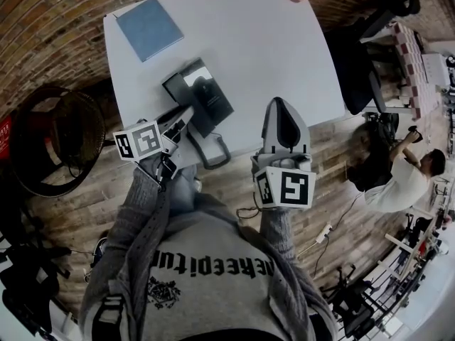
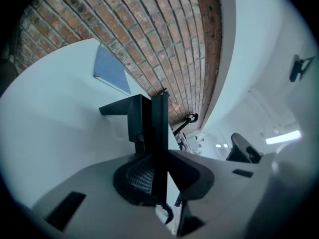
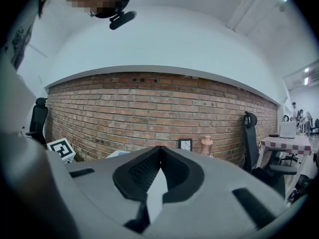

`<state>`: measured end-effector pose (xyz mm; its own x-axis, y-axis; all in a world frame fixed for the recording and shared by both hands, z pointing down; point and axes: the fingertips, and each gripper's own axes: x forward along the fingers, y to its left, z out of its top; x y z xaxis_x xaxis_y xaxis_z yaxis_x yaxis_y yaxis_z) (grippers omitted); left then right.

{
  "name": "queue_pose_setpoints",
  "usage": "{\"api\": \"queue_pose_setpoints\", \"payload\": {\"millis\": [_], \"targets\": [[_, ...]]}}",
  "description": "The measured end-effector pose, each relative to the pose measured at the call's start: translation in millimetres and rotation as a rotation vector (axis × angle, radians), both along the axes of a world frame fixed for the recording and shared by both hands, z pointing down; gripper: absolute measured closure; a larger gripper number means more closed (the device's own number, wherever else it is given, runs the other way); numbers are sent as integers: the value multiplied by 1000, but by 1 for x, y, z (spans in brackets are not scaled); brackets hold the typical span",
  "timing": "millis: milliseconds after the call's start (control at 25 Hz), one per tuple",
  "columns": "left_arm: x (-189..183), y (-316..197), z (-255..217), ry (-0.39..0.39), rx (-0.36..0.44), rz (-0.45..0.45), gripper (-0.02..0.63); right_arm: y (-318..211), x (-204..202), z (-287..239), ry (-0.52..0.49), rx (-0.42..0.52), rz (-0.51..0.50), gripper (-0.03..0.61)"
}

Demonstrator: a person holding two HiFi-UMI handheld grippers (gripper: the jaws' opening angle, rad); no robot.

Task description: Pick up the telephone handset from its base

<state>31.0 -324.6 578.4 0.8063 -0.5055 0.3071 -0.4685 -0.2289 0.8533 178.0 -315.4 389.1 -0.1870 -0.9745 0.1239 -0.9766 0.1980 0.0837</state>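
Note:
The black telephone base [image 1: 202, 91] stands near the front edge of the white table [image 1: 270, 41]. My left gripper [image 1: 183, 116] lies along the base's left side. In the left gripper view its jaws press from both sides on a dark upright slab, the telephone handset [image 2: 159, 118], seen edge-on, so the left gripper [image 2: 159, 156] is shut on it. Part of the base [image 2: 124, 108] shows just behind. A dark cord loop [image 1: 217, 151] hangs off the table's front edge. My right gripper [image 1: 283, 109] rests over that edge to the right, apart from the phone. The right gripper [image 3: 159, 149] is shut with nothing between its jaws.
A blue notebook [image 1: 149, 27] [image 2: 110, 69] lies at the table's far left corner. A small picture frame [image 3: 185, 144] and a pink figure [image 3: 207, 146] stand against the brick wall. A black office chair [image 1: 359, 55] is right of the table, a person [image 1: 405, 176] beyond it.

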Motion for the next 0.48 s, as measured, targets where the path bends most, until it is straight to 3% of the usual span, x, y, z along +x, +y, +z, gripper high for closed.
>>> {"api": "queue_pose_setpoints", "payload": {"millis": [480], "targets": [[-16, 12, -56, -106, 184, 10, 545, 18, -5, -15, -3, 39, -18, 575]]}}
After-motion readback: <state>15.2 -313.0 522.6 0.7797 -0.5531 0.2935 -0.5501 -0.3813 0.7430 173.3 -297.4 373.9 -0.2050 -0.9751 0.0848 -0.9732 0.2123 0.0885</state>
